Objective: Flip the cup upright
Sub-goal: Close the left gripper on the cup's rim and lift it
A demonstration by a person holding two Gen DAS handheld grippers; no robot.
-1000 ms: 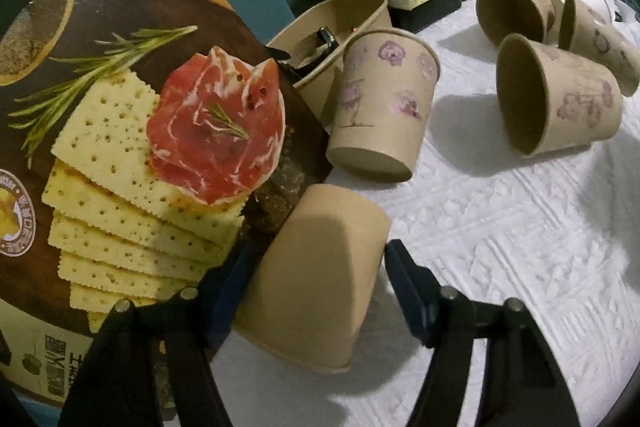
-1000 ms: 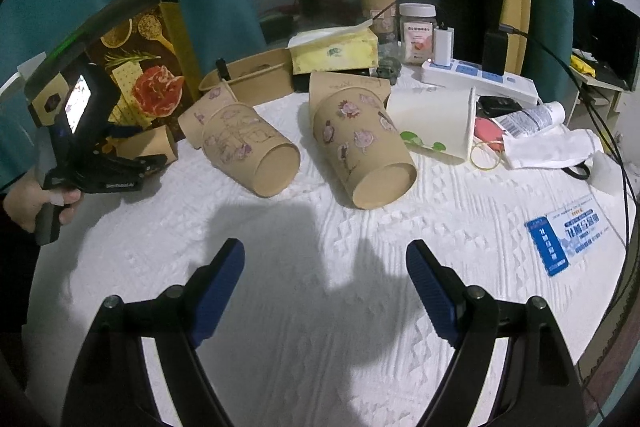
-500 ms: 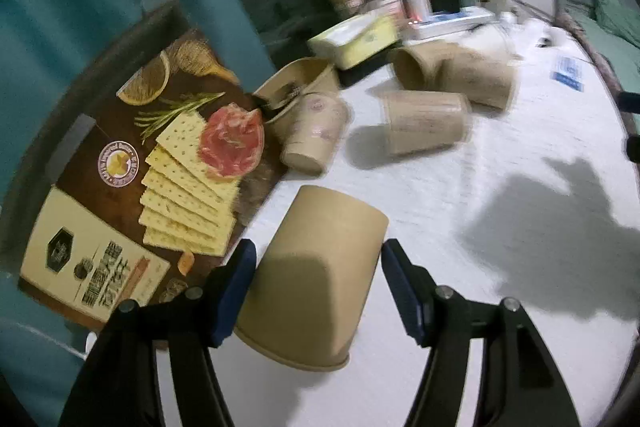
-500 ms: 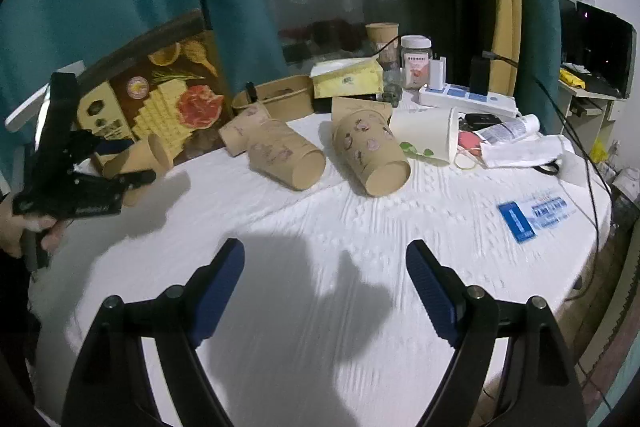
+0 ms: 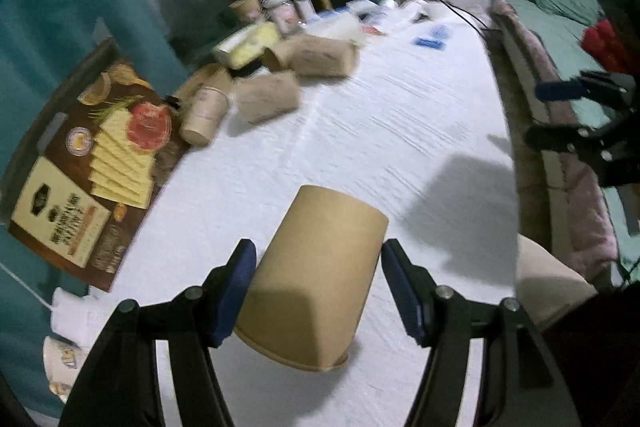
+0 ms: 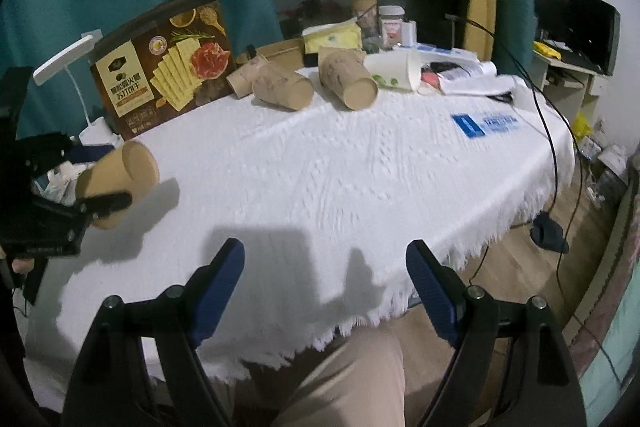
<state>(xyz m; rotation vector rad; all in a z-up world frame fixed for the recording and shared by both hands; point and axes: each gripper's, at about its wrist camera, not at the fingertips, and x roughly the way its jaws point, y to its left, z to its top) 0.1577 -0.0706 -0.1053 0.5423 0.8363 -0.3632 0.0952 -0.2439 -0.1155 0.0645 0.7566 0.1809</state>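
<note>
Presently the left claw grips a plain brown cup across its wall, lifted clear of the bench and tilted, closed base pointing away, presumably mid-rotation toward upright. Right claw hangs open and empty near the bench edge, uninvolved. Cup mouth faces the camera's lower side; its interior is unseen. Far cups are motion-blurred.
</note>
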